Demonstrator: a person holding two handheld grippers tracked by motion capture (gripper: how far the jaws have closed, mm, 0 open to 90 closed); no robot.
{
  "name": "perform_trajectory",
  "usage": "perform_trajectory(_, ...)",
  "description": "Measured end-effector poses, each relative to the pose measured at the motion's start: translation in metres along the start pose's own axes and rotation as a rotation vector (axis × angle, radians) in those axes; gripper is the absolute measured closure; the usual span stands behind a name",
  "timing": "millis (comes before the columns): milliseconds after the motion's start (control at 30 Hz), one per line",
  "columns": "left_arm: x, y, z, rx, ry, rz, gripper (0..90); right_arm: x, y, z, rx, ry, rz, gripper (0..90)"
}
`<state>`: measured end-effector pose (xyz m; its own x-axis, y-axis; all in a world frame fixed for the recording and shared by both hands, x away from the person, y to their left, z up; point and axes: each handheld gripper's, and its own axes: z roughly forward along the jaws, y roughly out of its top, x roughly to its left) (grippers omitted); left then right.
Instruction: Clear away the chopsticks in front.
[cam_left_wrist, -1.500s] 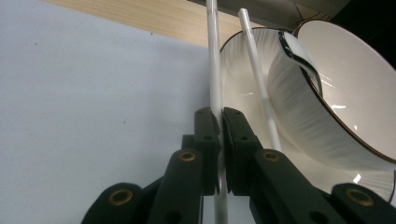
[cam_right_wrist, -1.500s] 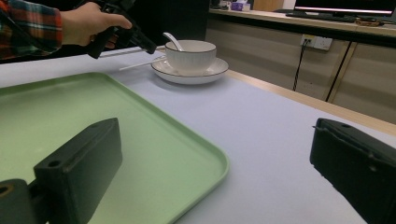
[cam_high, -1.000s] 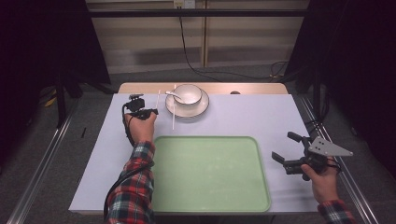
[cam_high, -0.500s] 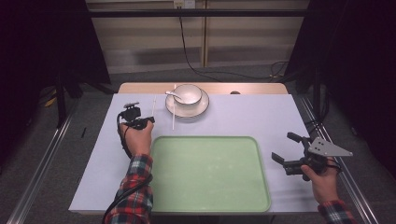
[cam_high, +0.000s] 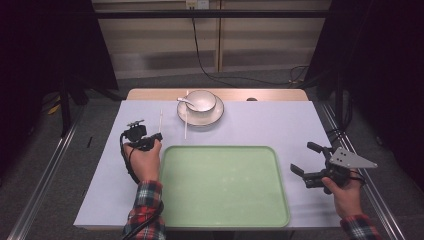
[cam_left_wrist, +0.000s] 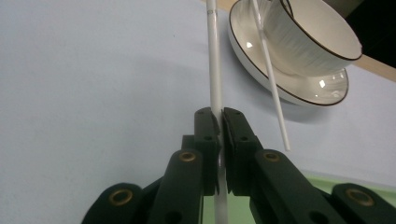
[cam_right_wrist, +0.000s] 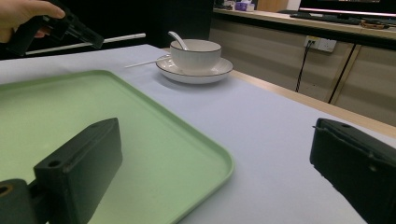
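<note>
Pinching a thin white chopstick (cam_left_wrist: 215, 70), the left tongs (cam_high: 150, 139) are seen left of centre in the high view, just above the upper left corner of a pale green tray (cam_high: 225, 185). In the left gripper view the two black jaws are pressed together on the stick, which runs straight up the middle of the frame and passes down between them. In the high view the held chopstick is seen as a fine white line rising from the tongs toward the upper part of the frame.

A second chopstick (cam_high: 186, 120) is seen above the tray, its upper part resting on the rim of a white saucer (cam_high: 214, 117) and its lower end on the counter (cam_high: 280, 125). A white bowl (cam_high: 201, 100) stands on the saucer, with a white spoon (cam_high: 186, 102) leaning in it. The saucer lies at upper centre, well apart from the held stick.

The right tongs (cam_high: 305, 160) are held at the lower right of the high view, just beside the right edge of the tray, with the jaws spread wide and nothing between them. A grey three-cornered plate is carried on top.

The counter is covered by a pale lilac sheet. A black cable (cam_high: 202, 55) hangs down the wall panel beyond it.
</note>
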<state>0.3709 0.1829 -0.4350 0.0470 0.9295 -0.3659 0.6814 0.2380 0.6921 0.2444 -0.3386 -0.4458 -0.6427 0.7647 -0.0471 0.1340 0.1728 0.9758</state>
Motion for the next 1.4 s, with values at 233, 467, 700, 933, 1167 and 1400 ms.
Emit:
perform_trajectory(233, 0.0, -0.016, -0.005, 0.007, -0.016, -0.004, 85.4, 0.0, 0.0, 0.0, 0.0, -0.002, -0.01, 1.5)
perform_trajectory(467, -0.003, -0.027, -0.01, 0.018, -0.035, -0.02, 85.4, 0.0, 0.0, 0.0, 0.006, 0.002, -0.01, 1.5)
perform_trajectory(700, -0.01, -0.036, -0.02, 0.02, -0.046, -0.024, 85.4, 0.001, 0.0, -0.001, 0.005, -0.006, -0.003, 1.5)
perform_trajectory(933, -0.014, -0.044, -0.031, 0.024, -0.045, -0.008, 85.4, 0.001, 0.0, 0.0, 0.002, -0.001, -0.002, 1.5)
perform_trajectory(1167, -0.015, -0.057, -0.038, 0.028, -0.026, -0.018, 85.3, 0.0, 0.0, -0.001, 0.007, -0.001, -0.01, 1.5)
perform_trajectory(1400, -0.017, -0.067, -0.045, 0.031, -0.029, -0.011, 85.4, 0.001, 0.0, -0.001, 0.009, -0.003, -0.005, 1.5)
